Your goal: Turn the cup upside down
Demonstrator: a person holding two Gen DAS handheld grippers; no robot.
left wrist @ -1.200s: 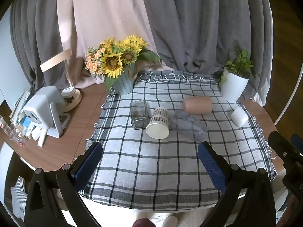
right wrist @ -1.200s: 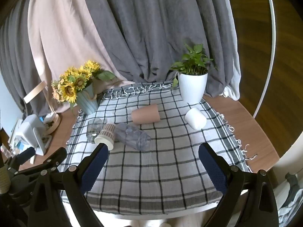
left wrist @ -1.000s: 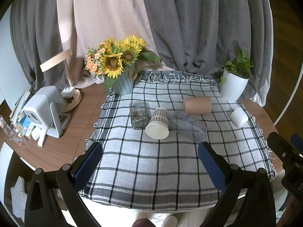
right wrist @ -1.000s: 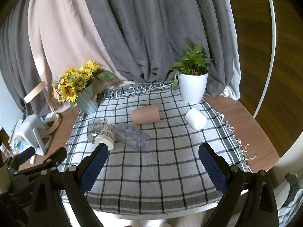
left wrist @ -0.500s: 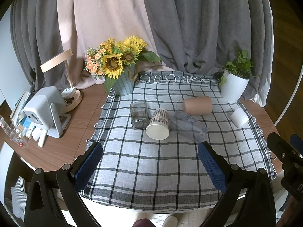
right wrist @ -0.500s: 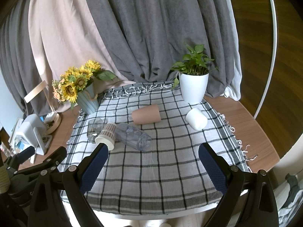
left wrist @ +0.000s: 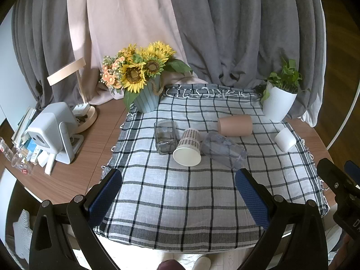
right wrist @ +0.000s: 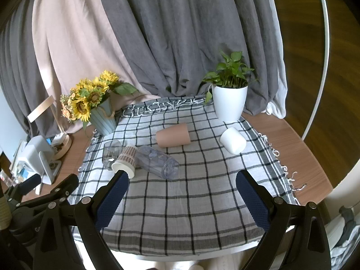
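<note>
Tongs: left gripper and right gripper both spread wide, empty, at the table's near edge.
Cup: checked paper cup lying sideways mid-cloth, touching square glass and clear tumbler.
Advice: grasp the wall gently; paper crushes.
Surface: plaid cloth.

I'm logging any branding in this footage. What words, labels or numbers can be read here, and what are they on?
"D": a partial white marking on the black body of the right gripper, cut off by the frame edge.
Small items beside the white device: red marks, too small to read.
The cups show no text.
</note>
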